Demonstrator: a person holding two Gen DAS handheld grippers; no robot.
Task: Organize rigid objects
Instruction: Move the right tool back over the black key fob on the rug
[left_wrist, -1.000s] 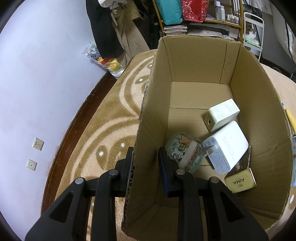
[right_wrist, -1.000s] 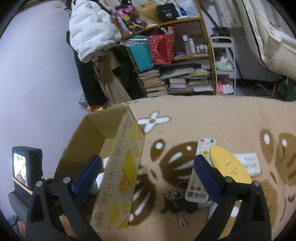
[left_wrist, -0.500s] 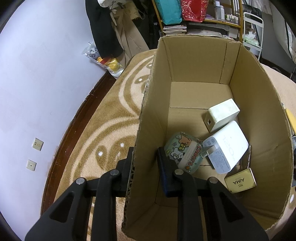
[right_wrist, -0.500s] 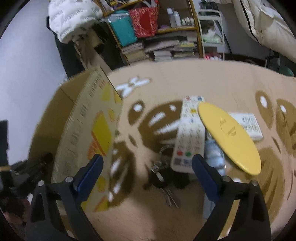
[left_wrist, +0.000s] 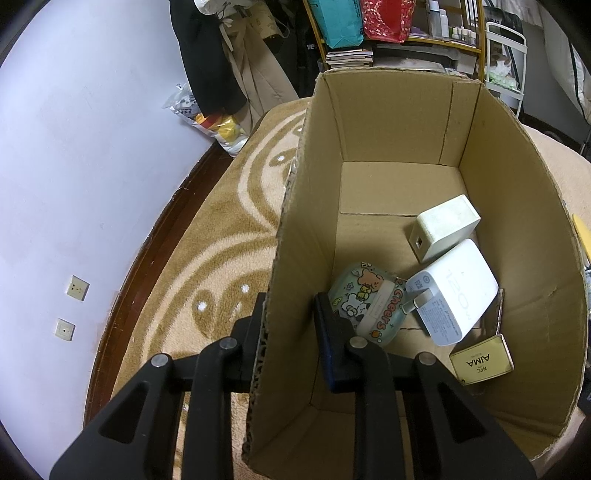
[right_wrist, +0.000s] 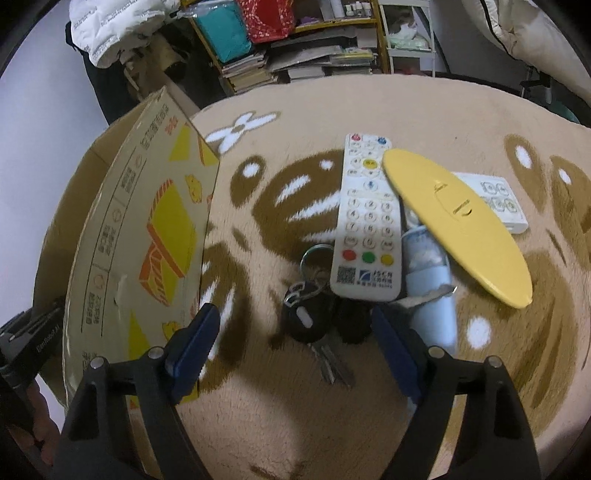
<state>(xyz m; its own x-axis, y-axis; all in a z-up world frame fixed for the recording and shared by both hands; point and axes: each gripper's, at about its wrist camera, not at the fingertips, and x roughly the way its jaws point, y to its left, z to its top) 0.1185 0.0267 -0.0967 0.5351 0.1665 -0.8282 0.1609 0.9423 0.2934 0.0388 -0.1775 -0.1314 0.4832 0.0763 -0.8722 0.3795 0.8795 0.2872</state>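
The right tongs (right_wrist: 291, 341) are spread wide and empty, hovering low over the patterned carpet (right_wrist: 295, 424), and the bunch of keys (right_wrist: 314, 317) lies straight ahead in the gap between their two blue pads, so the right hand is plainly the nearer one for the next pick. The black fob sits close to the pads, the ring points away toward the white remote control (right_wrist: 369, 221), and the metal key blades point back toward the camera, so the bunch's long axis runs roughly along the tongs' forward line and across their closing direction. That suits a straight descent and squeeze on the fob, in my judgement. The remote's near end touches or overlaps the key ring, a pale blue tube (right_wrist: 432, 291) lies just beside the right pad, and a yellow oval lid (right_wrist: 454, 221) rests over the remote's edge and a white power strip (right_wrist: 495, 199), so a careless closing could catch the tube. The left tongs (left_wrist: 291, 325) are pinching the near left wall of the cardboard box (left_wrist: 399, 122), one pad outside and one inside, steadying it. The box stands to the left of the keys, already holding two white chargers (left_wrist: 450, 291), a cartoon-printed case (left_wrist: 365, 299) and a gold AIMA card (left_wrist: 480, 363)
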